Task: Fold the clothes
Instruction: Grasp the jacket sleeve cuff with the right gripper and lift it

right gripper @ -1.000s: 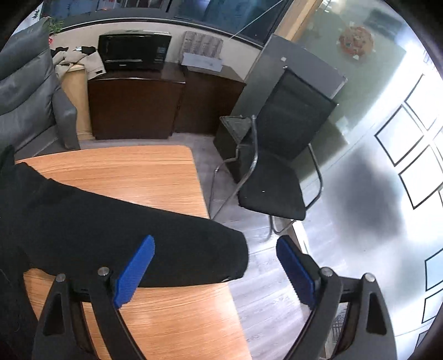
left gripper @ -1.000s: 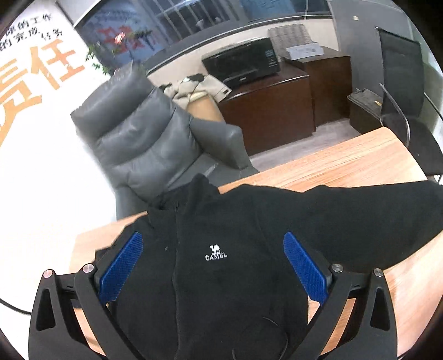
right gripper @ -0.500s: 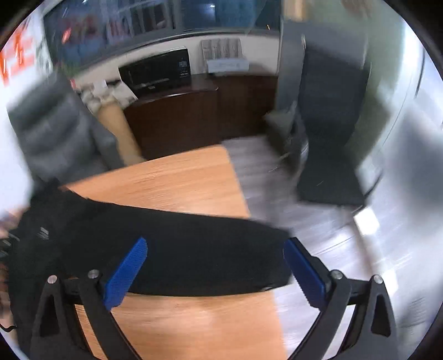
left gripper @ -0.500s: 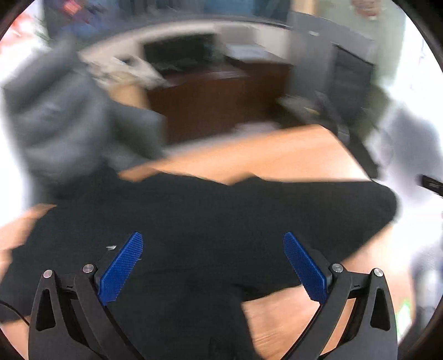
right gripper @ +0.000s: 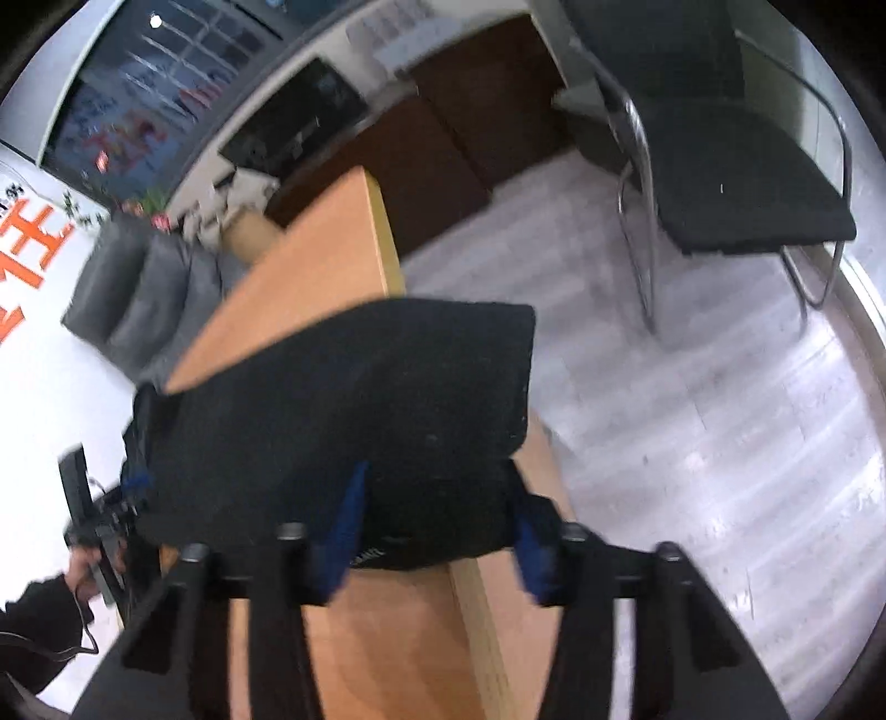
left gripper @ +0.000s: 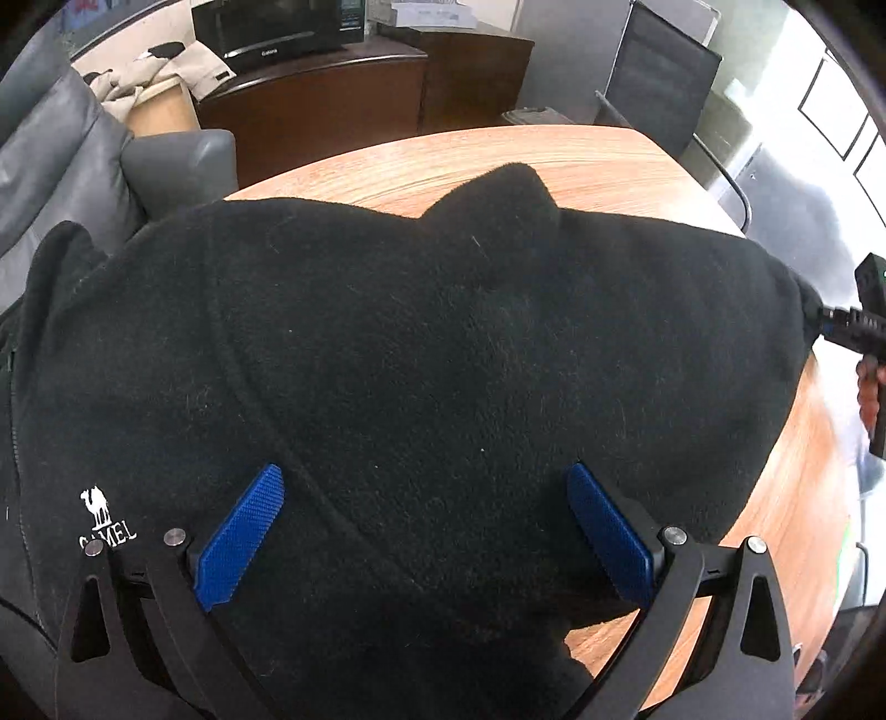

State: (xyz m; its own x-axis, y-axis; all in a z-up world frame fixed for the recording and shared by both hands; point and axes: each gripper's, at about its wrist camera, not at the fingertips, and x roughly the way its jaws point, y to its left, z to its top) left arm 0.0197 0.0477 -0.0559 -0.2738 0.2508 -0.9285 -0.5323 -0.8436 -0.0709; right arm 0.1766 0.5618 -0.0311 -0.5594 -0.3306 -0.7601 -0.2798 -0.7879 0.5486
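A black fleece jacket [left gripper: 415, 343] with a white CAMEL logo [left gripper: 105, 520] lies spread on the wooden table [left gripper: 581, 160]. My left gripper [left gripper: 426, 531] is open, its blue pads low over the jacket near the sleeve's shoulder. In the right wrist view the sleeve end [right gripper: 387, 387] reaches the table's right edge [right gripper: 482, 620]. My right gripper [right gripper: 437, 531] straddles the cuff with its jaws partly closed; the view is blurred, and I cannot tell if they grip the cloth. The right gripper also shows at the far right of the left wrist view [left gripper: 864, 327].
A grey armchair [left gripper: 61, 160] stands behind the table at the left. A dark cabinet [left gripper: 332, 105] with a black microwave [left gripper: 277, 27] is at the back. A black office chair [right gripper: 731, 183] stands on the floor right of the table.
Both grippers swung and dropped closer to the jacket. The left now looks over the sleeve's shoulder. The right has come down onto the cuff and its jaws have narrowed.
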